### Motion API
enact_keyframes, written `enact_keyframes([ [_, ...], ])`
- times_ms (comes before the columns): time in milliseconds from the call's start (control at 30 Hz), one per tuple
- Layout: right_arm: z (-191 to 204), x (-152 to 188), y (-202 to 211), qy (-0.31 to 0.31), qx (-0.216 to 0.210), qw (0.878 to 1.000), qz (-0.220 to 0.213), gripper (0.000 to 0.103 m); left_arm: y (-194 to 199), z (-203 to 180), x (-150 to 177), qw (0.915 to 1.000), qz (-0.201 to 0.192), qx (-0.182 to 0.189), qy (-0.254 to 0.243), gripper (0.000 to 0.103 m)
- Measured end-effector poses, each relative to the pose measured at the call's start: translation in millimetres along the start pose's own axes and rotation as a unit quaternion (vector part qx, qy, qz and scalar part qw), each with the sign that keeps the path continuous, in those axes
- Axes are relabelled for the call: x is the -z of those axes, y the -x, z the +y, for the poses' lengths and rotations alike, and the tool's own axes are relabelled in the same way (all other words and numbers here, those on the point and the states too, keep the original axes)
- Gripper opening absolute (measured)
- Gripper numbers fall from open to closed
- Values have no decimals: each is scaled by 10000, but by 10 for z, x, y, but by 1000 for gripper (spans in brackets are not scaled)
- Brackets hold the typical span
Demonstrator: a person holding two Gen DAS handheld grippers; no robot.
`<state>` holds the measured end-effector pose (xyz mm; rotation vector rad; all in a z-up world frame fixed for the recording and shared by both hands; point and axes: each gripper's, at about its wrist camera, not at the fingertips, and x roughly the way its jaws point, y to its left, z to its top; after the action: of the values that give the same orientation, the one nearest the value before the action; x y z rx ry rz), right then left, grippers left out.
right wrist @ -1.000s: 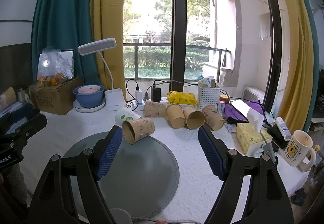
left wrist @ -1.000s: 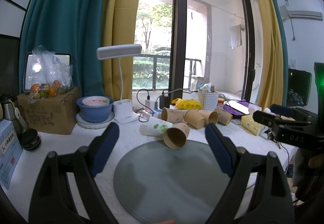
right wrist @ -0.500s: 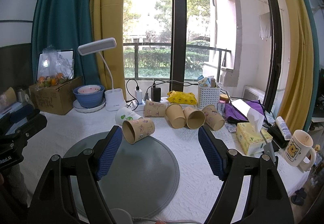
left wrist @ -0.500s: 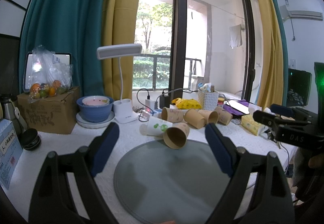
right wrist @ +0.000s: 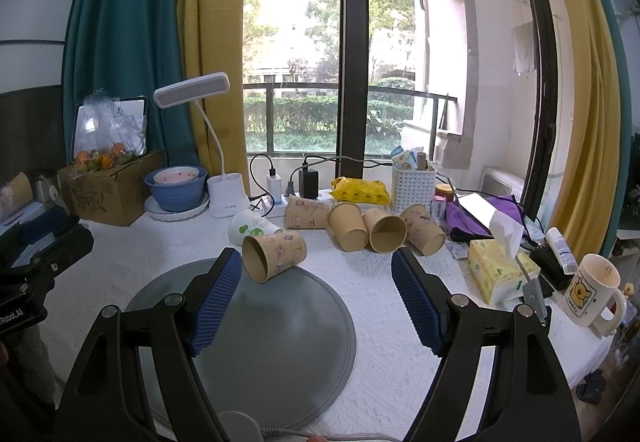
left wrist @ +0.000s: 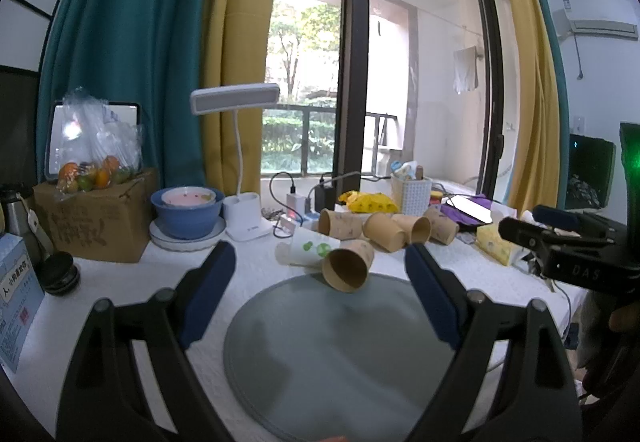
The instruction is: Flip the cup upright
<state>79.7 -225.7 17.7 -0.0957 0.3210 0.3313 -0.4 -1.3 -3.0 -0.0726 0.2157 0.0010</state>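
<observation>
The brown paper cup [right wrist: 274,256] lay on its side at the far edge of the round grey mat [right wrist: 280,342], its open mouth turned toward the near left of the mat and its long axis running back toward the white cup [right wrist: 250,228] just behind it. Both sets of jaws stood wide open and held nothing. The right gripper [right wrist: 316,294] hovered over the mat with the cup just ahead of its left finger; the left gripper [left wrist: 320,290] framed the cup [left wrist: 347,267] nearly centred. Neither looked clearly nearer.
</observation>
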Motion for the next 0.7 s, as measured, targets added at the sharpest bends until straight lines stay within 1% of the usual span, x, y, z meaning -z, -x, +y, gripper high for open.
enact_keyframes([
  [467, 11, 3, -2, -3, -2, 10000, 8, 80, 3, 6, 15, 10000, 10, -9, 28, 88],
  [700, 8, 3, -11, -9, -16, 10000, 15, 80, -41, -11, 82, 10000, 57, 24, 71, 88],
])
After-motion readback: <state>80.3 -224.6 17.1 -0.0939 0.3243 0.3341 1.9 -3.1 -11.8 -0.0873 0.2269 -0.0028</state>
